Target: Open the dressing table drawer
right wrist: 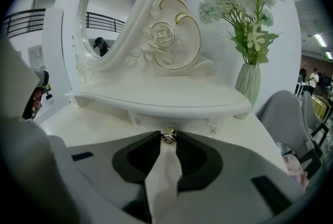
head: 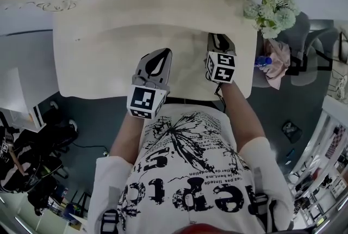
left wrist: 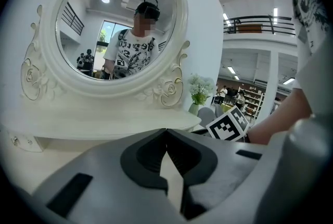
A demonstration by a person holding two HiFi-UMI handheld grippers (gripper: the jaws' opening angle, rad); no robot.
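Under mirror shelf [right wrist: 156, 100], R gripper [right wrist: 168, 138] nips small gold drawer knob [right wrist: 168, 135], L gripper [left wrist: 166, 130] closed empty; knob looks hard, slick, tiny, drawer [right wrist: 190, 123] prob light, so pull straight.

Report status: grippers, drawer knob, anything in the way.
Left gripper shut, empty. Right gripper fingers pinching the drawer knob. Drawer looks closed. Nothing in the way.
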